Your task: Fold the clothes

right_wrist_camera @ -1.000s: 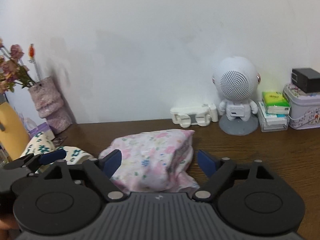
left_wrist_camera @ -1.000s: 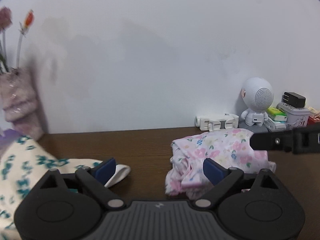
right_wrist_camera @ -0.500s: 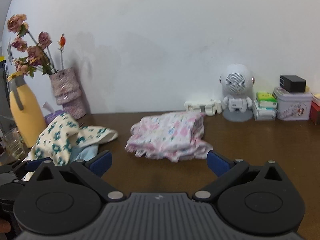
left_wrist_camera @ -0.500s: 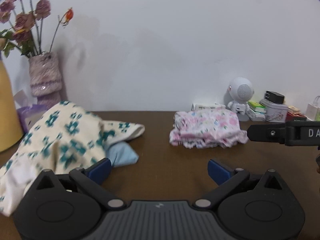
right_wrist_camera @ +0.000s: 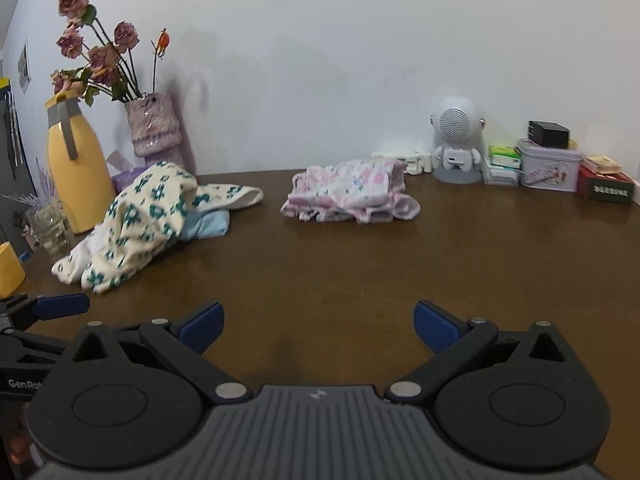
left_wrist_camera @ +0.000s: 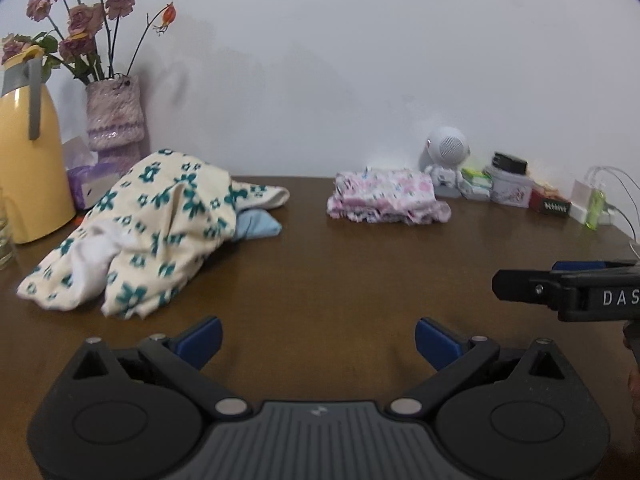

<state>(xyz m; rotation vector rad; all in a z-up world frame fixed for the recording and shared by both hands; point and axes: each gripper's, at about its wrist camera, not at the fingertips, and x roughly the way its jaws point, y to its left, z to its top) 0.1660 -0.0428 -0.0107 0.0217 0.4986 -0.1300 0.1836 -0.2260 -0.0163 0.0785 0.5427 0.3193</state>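
Observation:
A folded pink floral garment (left_wrist_camera: 386, 197) (right_wrist_camera: 350, 196) lies near the back of the brown table (left_wrist_camera: 340, 272) (right_wrist_camera: 360, 264). To its left a cream garment with teal flowers (left_wrist_camera: 152, 228) (right_wrist_camera: 140, 220) lies crumpled over a light blue cloth (left_wrist_camera: 256, 226) (right_wrist_camera: 206, 226). My left gripper (left_wrist_camera: 318, 338) is open and holds nothing, well in front of both garments. My right gripper (right_wrist_camera: 318, 326) is open too, with only bare table between its fingers. Its side shows at the right edge of the left wrist view as the right gripper (left_wrist_camera: 568, 294).
At the back left stand a yellow jug (left_wrist_camera: 28, 168) (right_wrist_camera: 78, 172), a vase of dried flowers (left_wrist_camera: 114, 116) (right_wrist_camera: 154, 128) and a glass (right_wrist_camera: 48, 226). At the back right are a white robot figure (left_wrist_camera: 446, 156) (right_wrist_camera: 458, 144), a tin (right_wrist_camera: 550, 170) and small boxes (right_wrist_camera: 606, 186).
Both grippers have pulled back from the pink garment toward the near side of the table, open all the while. The garments now look smaller and farther away.

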